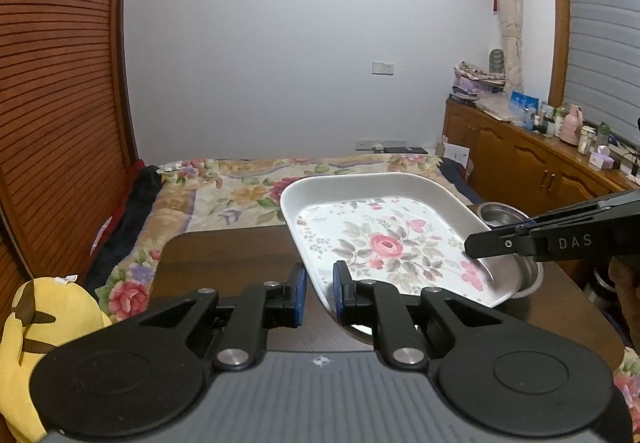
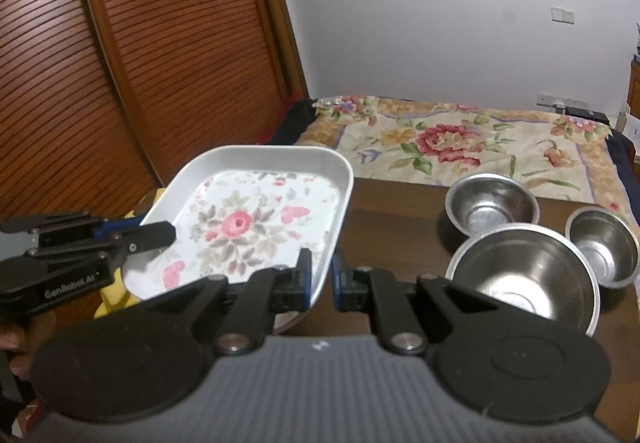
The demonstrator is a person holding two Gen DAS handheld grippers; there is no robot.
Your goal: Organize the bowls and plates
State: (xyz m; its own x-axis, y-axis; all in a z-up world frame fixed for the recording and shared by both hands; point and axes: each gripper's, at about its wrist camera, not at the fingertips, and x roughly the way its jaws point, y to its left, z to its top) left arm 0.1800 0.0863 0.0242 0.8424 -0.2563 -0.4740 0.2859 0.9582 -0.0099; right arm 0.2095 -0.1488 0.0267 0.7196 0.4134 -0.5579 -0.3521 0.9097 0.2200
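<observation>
A white rectangular floral plate is held tilted above the dark wooden table. My left gripper is shut on the plate's left rim. My right gripper is shut on its right rim. Each gripper shows in the other's view, the right one and the left one. Three steel bowls stand on the table to the right: a large one, a medium one and a small one. Two bowls show partly behind the plate in the left wrist view.
A bed with a floral quilt lies behind the table. A slatted wooden wardrobe stands on the left. A yellow plush toy sits at the left of the table. A wooden cabinet with clutter stands at the right.
</observation>
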